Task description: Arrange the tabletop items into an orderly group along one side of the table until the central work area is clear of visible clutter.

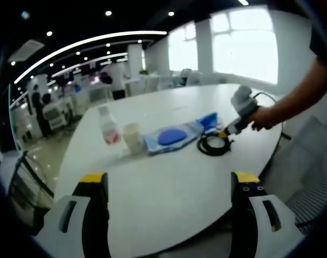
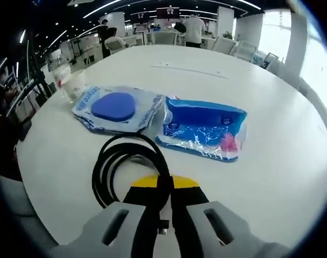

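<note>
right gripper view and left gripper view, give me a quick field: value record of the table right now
surface: round white table
right gripper: shut on coiled black cable
left gripper: open, holding nothing, at the table's near edge
beside cable: blue plastic packet, crinkled, lying flat
next along: clear pouch with blue oval pad
far end of row: white paper cup, then clear plastic bottle with red label, upright
layout: items in a rough line

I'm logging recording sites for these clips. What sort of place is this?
Most likely an open-plan office or coworking space. A large white table stands in a wide room with ceiling light strips, big windows, and rows of desks and chairs where people work.
</note>
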Motion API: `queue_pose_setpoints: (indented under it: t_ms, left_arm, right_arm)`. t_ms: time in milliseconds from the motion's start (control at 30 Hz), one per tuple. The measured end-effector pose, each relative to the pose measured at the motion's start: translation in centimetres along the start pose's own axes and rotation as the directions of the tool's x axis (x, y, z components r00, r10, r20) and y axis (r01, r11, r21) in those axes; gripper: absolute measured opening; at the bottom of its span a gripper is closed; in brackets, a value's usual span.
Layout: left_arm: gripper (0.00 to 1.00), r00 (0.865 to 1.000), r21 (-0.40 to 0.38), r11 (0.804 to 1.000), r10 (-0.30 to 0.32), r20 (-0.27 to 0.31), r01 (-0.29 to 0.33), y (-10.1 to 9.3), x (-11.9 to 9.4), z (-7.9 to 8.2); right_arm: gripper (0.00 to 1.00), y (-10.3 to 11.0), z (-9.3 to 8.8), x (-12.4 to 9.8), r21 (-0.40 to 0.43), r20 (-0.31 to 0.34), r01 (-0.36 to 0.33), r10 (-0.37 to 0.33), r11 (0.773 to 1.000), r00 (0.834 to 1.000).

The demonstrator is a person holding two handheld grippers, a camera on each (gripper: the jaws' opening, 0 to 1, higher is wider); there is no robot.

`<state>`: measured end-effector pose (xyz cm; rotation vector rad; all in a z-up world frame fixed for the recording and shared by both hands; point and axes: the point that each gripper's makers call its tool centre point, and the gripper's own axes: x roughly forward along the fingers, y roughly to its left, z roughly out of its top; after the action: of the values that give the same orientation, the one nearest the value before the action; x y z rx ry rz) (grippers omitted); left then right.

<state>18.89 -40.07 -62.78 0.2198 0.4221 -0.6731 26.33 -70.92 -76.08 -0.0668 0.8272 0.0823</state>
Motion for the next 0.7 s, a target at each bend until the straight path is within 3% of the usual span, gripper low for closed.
queue_pose_setpoints:
  t_ms: [267,500,700]
  left_arm:
    - [0.92,1.000,0.007,1.000,-0.002,-0.009,0.002,0.0,0.1,-0.2]
    - [0.92,1.000,-0.058,0.998,0.008,0.004,-0.008,0.6,0.0,-0.1]
    - [0.92,1.000,-0.067,0.998,-0.003,0.004,0.003,0.4,0.0,-0.1]
  right_arm:
    - [0.11,0.2,0.1,-0.1,0.034,0.013,-0.028,0.027,0.999,1.000]
    - [0.21,0.4,0.6,-1.3,0.051,0.056,-0.039,0.036,0.998,0.998]
    - [0.28,1.0,0.9,-3.1,0.060,0.098,-0.064,0.058,0.996,0.994]
